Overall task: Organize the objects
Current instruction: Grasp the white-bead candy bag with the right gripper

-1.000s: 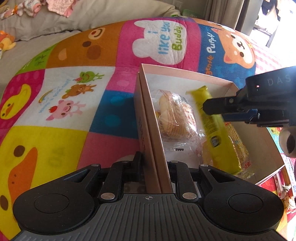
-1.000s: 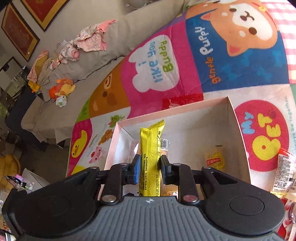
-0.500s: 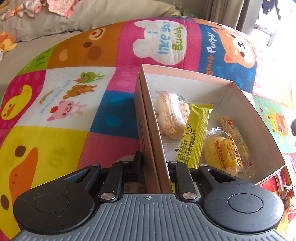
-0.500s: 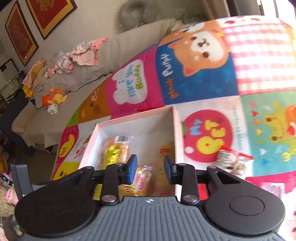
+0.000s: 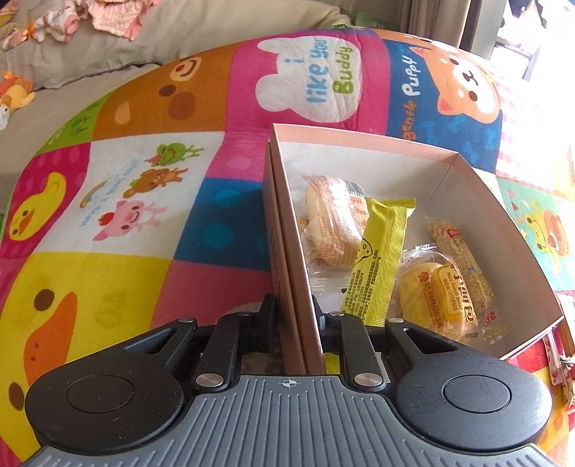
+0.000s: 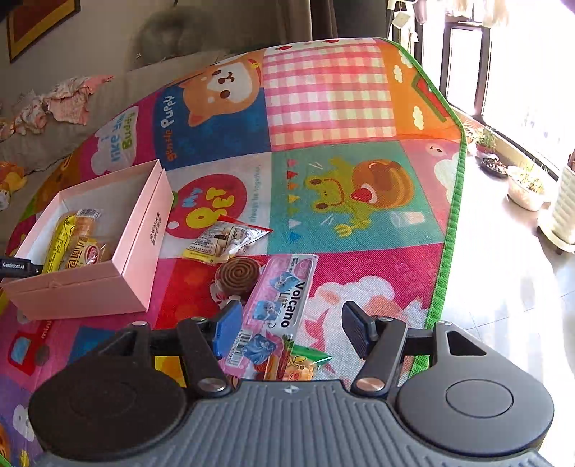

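Note:
A pink cardboard box (image 5: 359,142) sits on the play mat and also shows in the right wrist view (image 6: 140,230). It holds a yellow snack bar (image 5: 377,258), a wrapped bread (image 5: 334,222), a yellow bun pack (image 5: 438,291) and a sesame bar (image 5: 460,258). My left gripper (image 5: 293,309) is shut on the box's near left wall. My right gripper (image 6: 287,325) is open and empty above a pink Volcano pack (image 6: 284,298). A brown spiral snack (image 6: 237,276) and a clear snack bag (image 6: 226,239) lie beside the pack.
The colourful play mat (image 6: 337,104) ends at a green edge (image 6: 449,233) on the right, with tiled floor and plant pots (image 6: 524,186) beyond. A grey sofa with clothes (image 5: 107,21) lies behind the mat. More wrappers (image 6: 302,363) lie under my right gripper.
My right gripper let go of the yellow snack bar into the box, opened wide, and swung right to the loose snacks. My left gripper has kept its hold on the box wall.

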